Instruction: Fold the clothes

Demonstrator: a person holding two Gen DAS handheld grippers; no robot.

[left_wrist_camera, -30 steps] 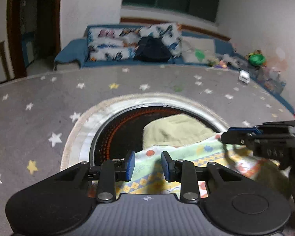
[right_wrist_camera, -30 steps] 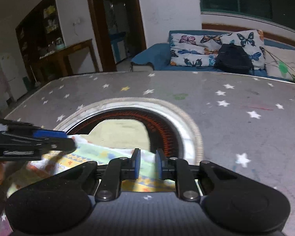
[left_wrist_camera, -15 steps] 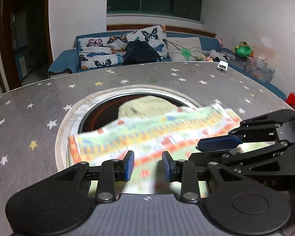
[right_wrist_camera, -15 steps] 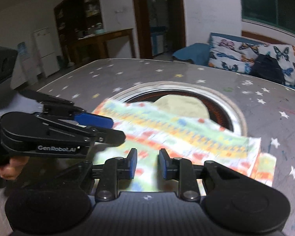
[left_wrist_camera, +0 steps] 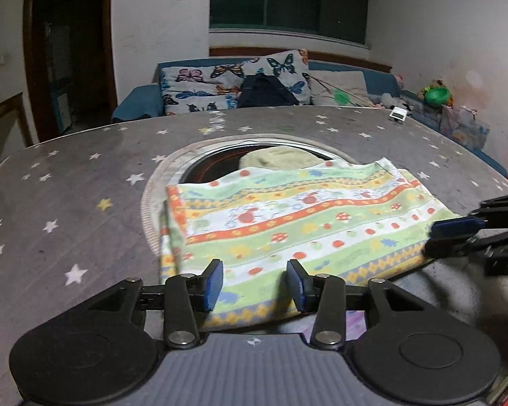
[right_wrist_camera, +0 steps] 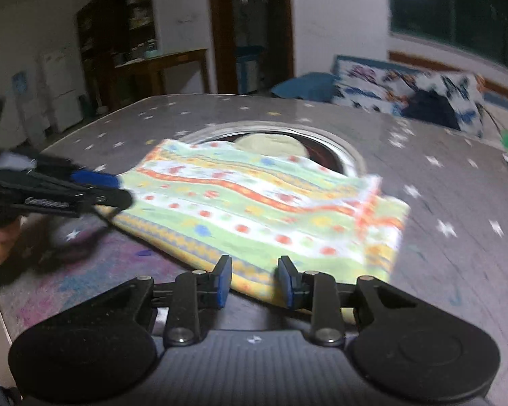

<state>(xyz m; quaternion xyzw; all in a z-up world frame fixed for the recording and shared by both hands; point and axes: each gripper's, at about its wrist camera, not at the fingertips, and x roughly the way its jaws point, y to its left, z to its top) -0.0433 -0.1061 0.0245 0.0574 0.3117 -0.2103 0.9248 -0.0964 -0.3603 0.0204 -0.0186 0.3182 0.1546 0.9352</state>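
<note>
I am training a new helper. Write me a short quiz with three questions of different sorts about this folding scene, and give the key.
1. True or false: the left gripper has its jaws shut on the patterned cloth.
2. What partly covers the round recess in the star-patterned table? A) the patterned cloth B) a backpack C) a plate
3. Fill in: behind the patterned cloth, inside the recess, lies a pale ____ cloth.

Key: 1 false, both the left and the right gripper stand open; 2 A; 3 yellow.
</note>
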